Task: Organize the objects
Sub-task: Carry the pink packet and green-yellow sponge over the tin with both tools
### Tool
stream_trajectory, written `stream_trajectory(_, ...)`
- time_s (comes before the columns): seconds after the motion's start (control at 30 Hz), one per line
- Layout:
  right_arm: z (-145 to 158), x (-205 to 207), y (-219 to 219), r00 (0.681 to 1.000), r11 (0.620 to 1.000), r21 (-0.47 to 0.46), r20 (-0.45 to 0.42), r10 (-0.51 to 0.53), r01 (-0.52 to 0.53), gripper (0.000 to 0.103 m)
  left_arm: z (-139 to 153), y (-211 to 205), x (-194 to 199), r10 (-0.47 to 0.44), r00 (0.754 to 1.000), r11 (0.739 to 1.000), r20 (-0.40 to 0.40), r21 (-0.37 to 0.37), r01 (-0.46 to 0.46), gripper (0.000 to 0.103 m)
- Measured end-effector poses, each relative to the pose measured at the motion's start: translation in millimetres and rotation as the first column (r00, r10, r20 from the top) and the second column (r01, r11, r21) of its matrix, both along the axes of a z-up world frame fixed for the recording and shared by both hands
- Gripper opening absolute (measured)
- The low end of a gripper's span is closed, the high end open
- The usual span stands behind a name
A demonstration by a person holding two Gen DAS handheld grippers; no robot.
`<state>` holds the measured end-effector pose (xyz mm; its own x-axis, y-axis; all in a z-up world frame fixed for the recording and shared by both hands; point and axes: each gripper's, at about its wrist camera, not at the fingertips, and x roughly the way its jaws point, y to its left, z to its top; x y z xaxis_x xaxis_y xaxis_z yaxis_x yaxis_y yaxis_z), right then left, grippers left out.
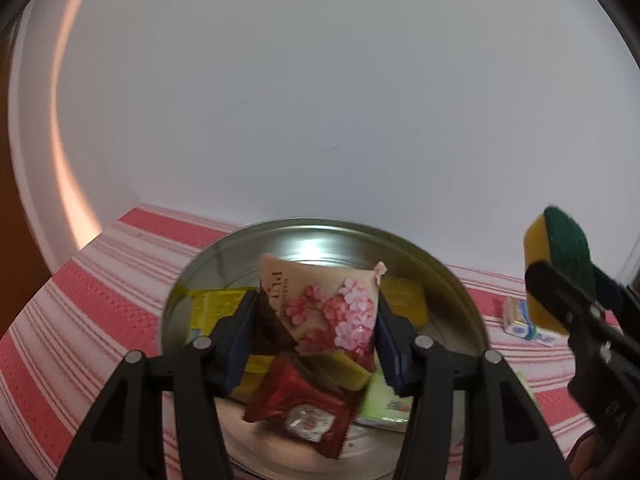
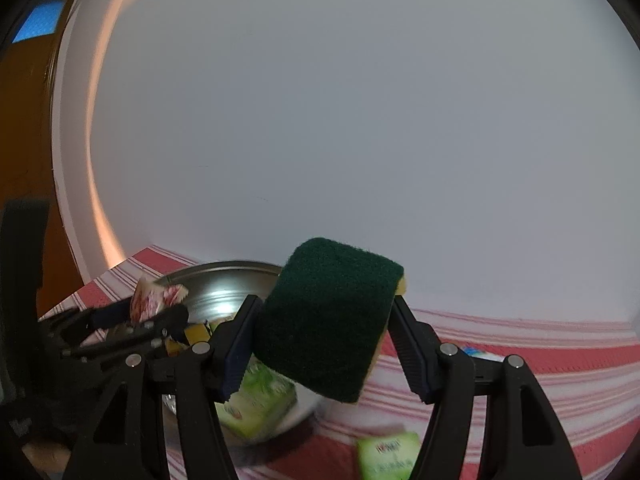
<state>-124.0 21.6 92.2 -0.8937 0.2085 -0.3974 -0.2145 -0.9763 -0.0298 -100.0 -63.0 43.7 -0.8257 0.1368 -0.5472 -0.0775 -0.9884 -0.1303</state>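
My left gripper [image 1: 318, 320] is shut on a beige packet with pink flowers [image 1: 324, 312], held above a round metal bowl [image 1: 200, 276]. The bowl holds a red sachet [image 1: 308, 412], yellow packets [image 1: 212, 308] and a green box [image 1: 384, 400]. My right gripper [image 2: 324, 336] is shut on a green-and-yellow sponge [image 2: 328, 320], held in the air to the right of the bowl [image 2: 216, 288]. The sponge also shows in the left wrist view [image 1: 560, 268], and the flowered packet in the right wrist view [image 2: 154, 300].
The table has a red-and-white striped cloth [image 1: 80, 300]. A small white-and-blue box [image 1: 520, 320] lies on the cloth right of the bowl. A green box [image 2: 388, 456] lies on the cloth near my right gripper. A white wall stands behind.
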Motion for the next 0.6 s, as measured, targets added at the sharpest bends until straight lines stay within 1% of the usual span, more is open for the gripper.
stream_trajectory(0.1, 3.8, -21.5, -3.9, 1.000, 1.000, -0.011, 0.016, 0.020, -0.019, 0.066, -3.8, -6.4, -5.6, 0.017, 1.000, 1.000, 0.022, 0.012, -0.017, 0.054)
stream_trajectory(0.23, 9.6, -50.2, -13.2, 0.999, 0.999, -0.005, 0.038, 0.038, -0.038, 0.066, -9.4, -8.8, -11.2, 0.036, 0.999, 0.999, 0.039, 0.006, -0.036, 0.054)
stream_trajectory(0.3, 9.2, -77.6, -11.5, 0.997, 0.999, -0.022, 0.058, 0.048, -0.046, 0.066, -12.5, -13.0, -13.9, 0.039, 0.998, 0.999, 0.052, 0.006, -0.039, 0.054)
stream_trajectory(0.37, 9.1, -93.5, -12.0, 0.995, 0.998, -0.027, 0.080, 0.052, -0.050, 0.066, -13.9, -11.1, -12.1, 0.039, 0.997, 0.999, 0.060, 0.009, -0.040, 0.054)
stream_trajectory(0.4, 8.5, -100.1, -12.6, 0.994, 0.998, -0.026, 0.090, 0.055, -0.052, 0.066, -14.3, -11.4, -12.2, 0.040, 0.997, 0.999, 0.062, 0.009, -0.040, 0.054)
stream_trajectory(0.43, 10.4, -97.6, -8.3, 0.993, 0.998, -0.030, 0.100, 0.060, -0.058, 0.066, -14.7, -11.4, -12.3, 0.040, 0.997, 0.999, 0.063, 0.007, -0.040, 0.054)
stream_trajectory(0.6, 9.1, -131.4, -8.9, 0.984, 0.995, -0.073, 0.158, 0.077, -0.066, 0.066, -19.9, -7.6, -16.8, 0.032, 0.996, 0.999, 0.087, -0.009, -0.032, 0.054)
